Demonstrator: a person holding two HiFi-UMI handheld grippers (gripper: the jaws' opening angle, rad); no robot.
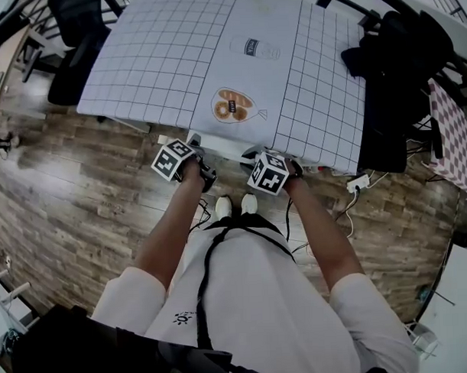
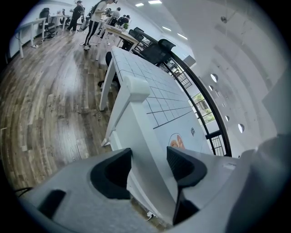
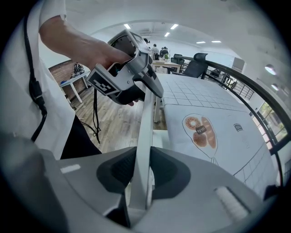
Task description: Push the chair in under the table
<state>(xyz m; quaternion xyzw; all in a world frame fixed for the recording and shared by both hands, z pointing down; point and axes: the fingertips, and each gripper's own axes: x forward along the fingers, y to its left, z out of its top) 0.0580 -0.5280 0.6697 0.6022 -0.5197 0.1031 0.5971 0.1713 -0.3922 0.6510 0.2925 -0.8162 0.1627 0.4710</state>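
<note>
The white chair's back rail [image 1: 231,147] lies along the near edge of the table [image 1: 175,54], and both grippers are at it. My left gripper [image 1: 188,157] straddles the rail [image 2: 136,118]. Its jaws are easing apart, and the ribbed face of one pad [image 2: 182,161] shows bare beside the rail. The left gripper [image 2: 149,166] is open around it. My right gripper [image 1: 273,169] is shut on the thin rail [image 3: 146,123], which fills the gap between the pads of the right gripper [image 3: 140,175]. The right gripper view also shows the left gripper [image 3: 150,88] at the rail's far end.
A gridded mat with a bread drawing [image 1: 234,105] covers the table. Black office chairs [image 1: 75,42] stand at its far left, and a dark chair with bags [image 1: 391,92] stands at its right. A power strip with cables [image 1: 358,183] lies on the wood floor, and my shoes [image 1: 234,205] are just behind the chair.
</note>
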